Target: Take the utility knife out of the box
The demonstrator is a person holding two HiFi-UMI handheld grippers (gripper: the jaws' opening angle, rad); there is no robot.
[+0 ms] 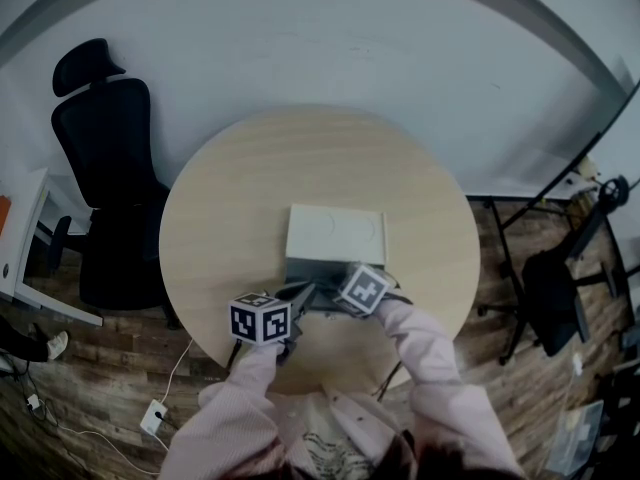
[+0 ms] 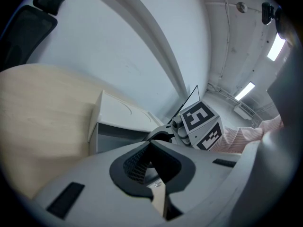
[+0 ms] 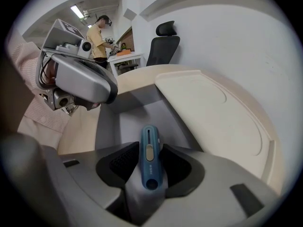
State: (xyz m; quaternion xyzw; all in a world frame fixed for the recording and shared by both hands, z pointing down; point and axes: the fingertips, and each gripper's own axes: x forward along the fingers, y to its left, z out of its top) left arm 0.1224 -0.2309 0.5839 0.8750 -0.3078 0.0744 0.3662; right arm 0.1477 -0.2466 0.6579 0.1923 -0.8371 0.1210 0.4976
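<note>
Soft, even light fills the room. Long ceiling lights [image 2: 276, 46] glow bright white in the left gripper view. Every picture bends at the edges and has dark corners. The head view looks dim and grey. The left tongs [image 2: 151, 143] look fuzzy up close.

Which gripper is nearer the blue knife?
Right. The right gripper has the utility knife between its open jaws; the left gripper is aside, by the box.
</note>
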